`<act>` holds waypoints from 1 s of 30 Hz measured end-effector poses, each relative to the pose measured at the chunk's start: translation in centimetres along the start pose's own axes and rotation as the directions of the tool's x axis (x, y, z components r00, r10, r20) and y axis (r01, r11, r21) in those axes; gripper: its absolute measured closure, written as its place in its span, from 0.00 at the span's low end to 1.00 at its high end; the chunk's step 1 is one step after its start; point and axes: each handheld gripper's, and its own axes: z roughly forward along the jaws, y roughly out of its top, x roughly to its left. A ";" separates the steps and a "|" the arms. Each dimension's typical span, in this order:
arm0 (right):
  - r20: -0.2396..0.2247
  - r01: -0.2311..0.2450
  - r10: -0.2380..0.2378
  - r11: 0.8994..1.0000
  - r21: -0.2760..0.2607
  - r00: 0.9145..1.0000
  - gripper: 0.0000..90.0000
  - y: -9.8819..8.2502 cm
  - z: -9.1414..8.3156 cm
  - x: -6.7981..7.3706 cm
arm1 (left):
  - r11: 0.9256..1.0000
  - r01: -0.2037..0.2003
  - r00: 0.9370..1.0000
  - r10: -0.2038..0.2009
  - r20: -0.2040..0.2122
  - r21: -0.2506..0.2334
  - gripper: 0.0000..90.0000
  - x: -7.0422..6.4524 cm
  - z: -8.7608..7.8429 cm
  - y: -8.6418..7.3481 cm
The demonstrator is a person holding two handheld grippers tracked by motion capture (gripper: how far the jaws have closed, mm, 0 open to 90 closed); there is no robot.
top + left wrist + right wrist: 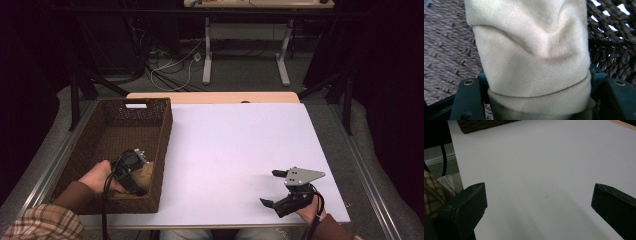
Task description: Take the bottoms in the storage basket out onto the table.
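A rolled beige cloth (531, 55) stands up between the dark jaws of my left gripper (537, 82), and both jaws touch its sides. In the high view my left gripper (142, 170) reaches down into the near right corner of a brown wicker basket (165, 130), where a bit of the cloth (147, 175) shows against the basket wall. My right gripper (270, 188) hovers low over the white table top (240, 145) near its front right edge. Its jaws stand wide apart with nothing between them, as the right gripper view (539, 195) also shows.
The basket takes up the left side of the table. A wooden strip (215, 97) runs along the table's far edge. Behind it are a desk frame and loose cables (175, 70) on the floor. A plaid sleeve (45, 222) comes in at the bottom left.
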 end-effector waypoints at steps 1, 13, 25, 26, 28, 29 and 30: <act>0.000 0.000 0.000 1.000 0.000 1.000 0.00 0.0 0.0 0.0 | 1.000 0.007 1.000 -0.007 -0.002 -0.011 0.37 0.1 -0.2 -0.1; 0.003 0.002 -0.002 1.000 0.003 1.000 0.00 0.0 0.1 -0.1 | 0.993 0.029 0.996 -0.038 -0.085 -0.114 0.36 0.8 -2.2 -1.5; 0.002 0.002 -0.002 1.000 0.000 1.000 0.00 0.0 0.0 -0.1 | 0.985 -0.004 0.990 -0.020 -0.139 -0.170 0.36 1.5 -3.6 -2.0; 0.002 0.002 -0.002 1.000 0.000 1.000 0.00 0.0 0.0 -0.1 | 0.985 -0.004 0.990 -0.020 -0.140 -0.174 0.36 1.6 -3.7 -2.0; 0.001 0.003 -0.003 1.000 -0.002 1.000 0.00 0.0 0.0 -0.1 | 0.982 -0.012 0.989 -0.016 -0.147 -0.189 0.36 1.8 -4.0 -2.1; 0.002 0.003 -0.003 1.000 -0.002 1.000 0.00 0.0 0.0 -0.1 | 0.979 -0.017 0.988 -0.014 -0.152 -0.201 0.36 1.9 -4.3 -2.2; 0.002 0.003 -0.003 1.000 -0.002 1.000 0.00 0.0 0.0 -0.1 | 0.979 -0.017 0.988 -0.014 -0.152 -0.201 0.36 1.9 -4.3 -2.2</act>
